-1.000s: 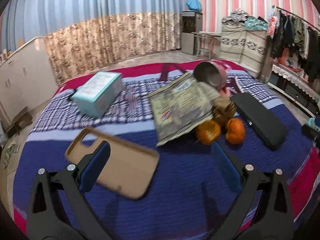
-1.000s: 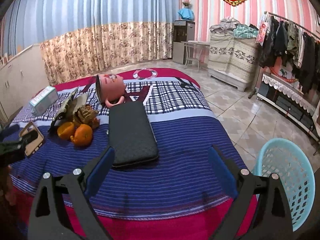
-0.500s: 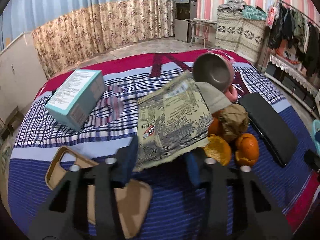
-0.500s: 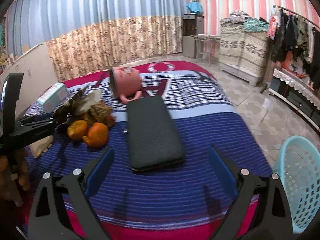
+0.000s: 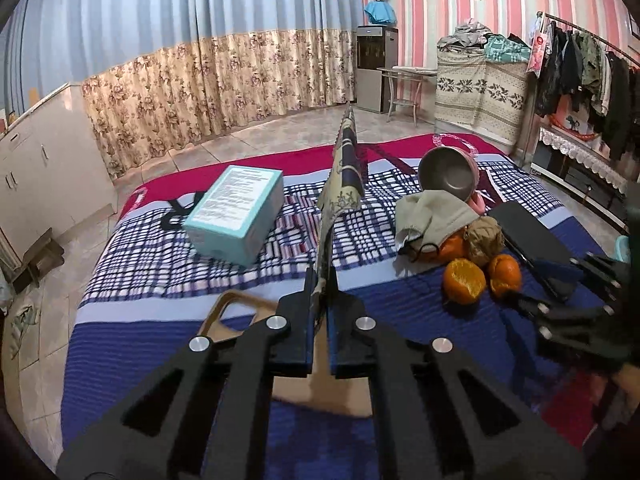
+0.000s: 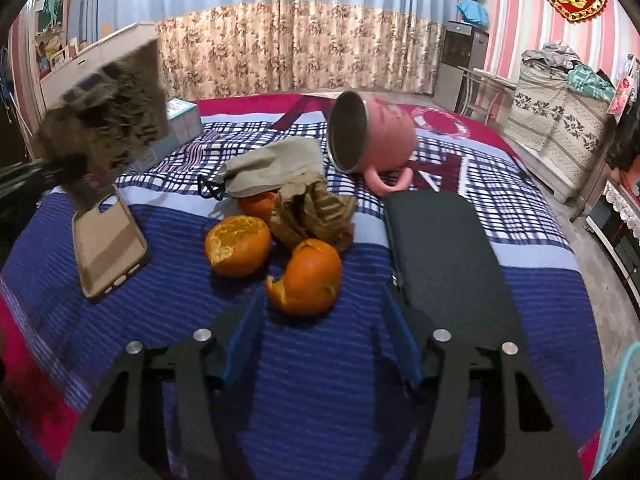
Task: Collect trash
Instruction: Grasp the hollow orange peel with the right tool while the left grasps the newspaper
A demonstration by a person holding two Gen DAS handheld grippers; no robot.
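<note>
My left gripper (image 5: pixel 320 280) is shut on a flat printed snack wrapper (image 5: pixel 344 168), which stands edge-on and lifted off the bed. In the right wrist view the same wrapper (image 6: pixel 108 120) hangs blurred at the upper left. The jaws of my right gripper (image 6: pixel 324 312) are closing low over the blue bedspread. An orange peel (image 6: pixel 308 280) lies just at its fingertips, and the pads do not touch it. A second peel (image 6: pixel 238 246), a third one (image 6: pixel 260 206), a crumpled brown paper (image 6: pixel 312 212) and a grey face mask (image 6: pixel 276 168) lie beyond.
A pink mug (image 6: pixel 376 136) lies on its side behind the trash. A black case (image 6: pixel 444 248) lies right of the peels and a tan phone case (image 6: pixel 110 240) to their left. A teal box (image 5: pixel 236 212) sits further back. A light-blue basket (image 6: pixel 624 412) stands beside the bed.
My left gripper shut on the wrapper's edge and lifted it upright, uncovering the mask. My right gripper swung left and down toward the orange peels, and its jaws narrowed.
</note>
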